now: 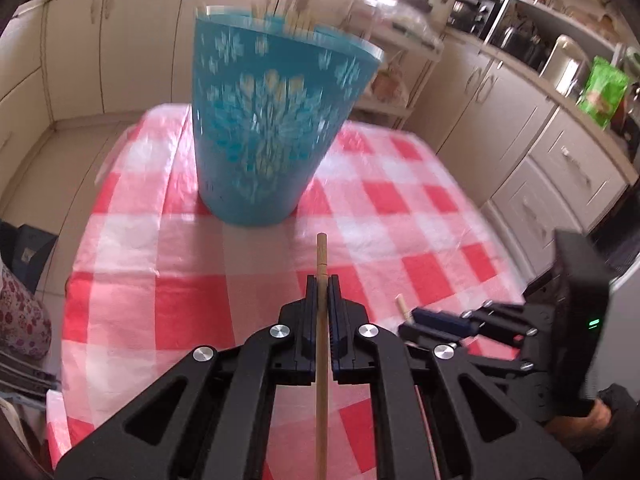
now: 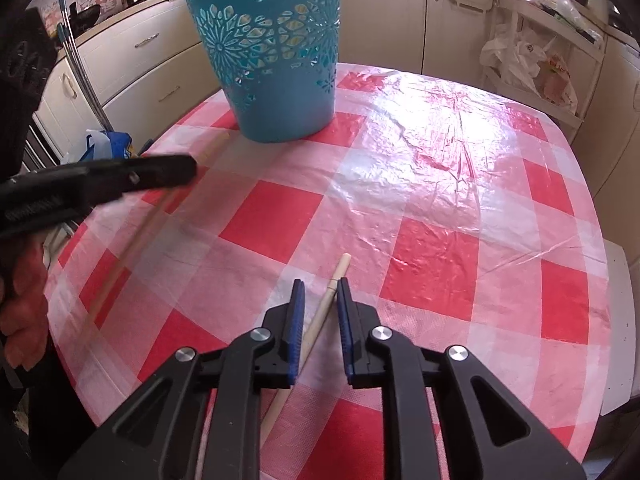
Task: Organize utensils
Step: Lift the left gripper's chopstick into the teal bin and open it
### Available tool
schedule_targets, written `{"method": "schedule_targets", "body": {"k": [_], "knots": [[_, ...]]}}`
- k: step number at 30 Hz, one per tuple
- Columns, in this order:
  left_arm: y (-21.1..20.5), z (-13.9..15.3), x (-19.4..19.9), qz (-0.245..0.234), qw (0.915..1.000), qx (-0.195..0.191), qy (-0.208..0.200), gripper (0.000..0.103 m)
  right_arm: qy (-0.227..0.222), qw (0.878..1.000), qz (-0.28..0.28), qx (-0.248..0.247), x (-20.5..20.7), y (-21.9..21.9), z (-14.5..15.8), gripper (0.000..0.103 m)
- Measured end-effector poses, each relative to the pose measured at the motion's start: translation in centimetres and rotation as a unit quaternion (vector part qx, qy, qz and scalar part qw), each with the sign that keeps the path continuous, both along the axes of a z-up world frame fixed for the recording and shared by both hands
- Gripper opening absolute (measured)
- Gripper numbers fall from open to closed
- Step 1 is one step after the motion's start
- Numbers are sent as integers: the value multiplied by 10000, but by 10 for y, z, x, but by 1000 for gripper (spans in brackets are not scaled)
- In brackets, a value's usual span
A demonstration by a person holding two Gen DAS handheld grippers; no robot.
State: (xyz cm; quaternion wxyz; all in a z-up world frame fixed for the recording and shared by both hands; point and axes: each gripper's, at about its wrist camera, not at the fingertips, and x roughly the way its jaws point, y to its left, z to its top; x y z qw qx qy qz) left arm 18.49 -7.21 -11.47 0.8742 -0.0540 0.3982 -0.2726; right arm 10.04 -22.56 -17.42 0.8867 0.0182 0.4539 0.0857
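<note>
**Chopsticks headed for the basket**

A red-and-white checked plastic tablecloth point(image 2: 432, 248) carried a perforated teal plastic basket point(image 2: 276, 52), apparently the destination. The left gripper point(image 1: 321, 280) clamped a slim brown wooden chopstick point(image 1: 321, 256) aimed basketward; the right gripper point(image 2: 320, 286) stood open astride a paler wooden chopstick point(image 2: 334, 280) on the cloth

Basket ahead, open cloth to its right
The blue basket point(image 2: 276, 52) blocks the counter's point(image 2: 460, 184) far left; the rest lies bare.
</note>
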Motion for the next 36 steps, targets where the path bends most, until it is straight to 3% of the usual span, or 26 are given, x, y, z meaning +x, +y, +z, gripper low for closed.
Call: {"method": "schedule_targets", "body": {"k": [2, 5, 7, 10, 15, 20, 30, 36], "knots": [[14, 30, -10, 42, 9971, -458, -602, 5, -65, 9999, -60, 102, -2, -2, -1, 17], [36, 78, -15, 277, 9829, -1118, -1439, 5, -46, 9996, -1, 288, -1, -4, 0, 21], [47, 103, -13, 509, 9720, -1374, -1838, 5, -41, 9990, 177, 404, -2, -3, 0, 36], [57, 134, 0, 862, 9554, -1639, -2299, 5, -71, 9993, 309, 205, -2, 7, 0, 44], [56, 162, 33, 1339, 9333, -1894, -2742, 5, -84, 9994, 302, 154, -3, 9, -1, 44], [50, 169, 61, 1717, 9212, -1824, -2979, 5, -84, 9990, 291, 315, -3, 4, -2, 44], [35, 151, 110, 2334, 9053, -1535, -3200, 5, -71, 9974, 254, 675, -2, -7, -2, 44], [19, 136, 112, 2372, 9054, -1091, -3347, 5, -69, 9969, 244, 751, -2, -8, -2, 44]]}}
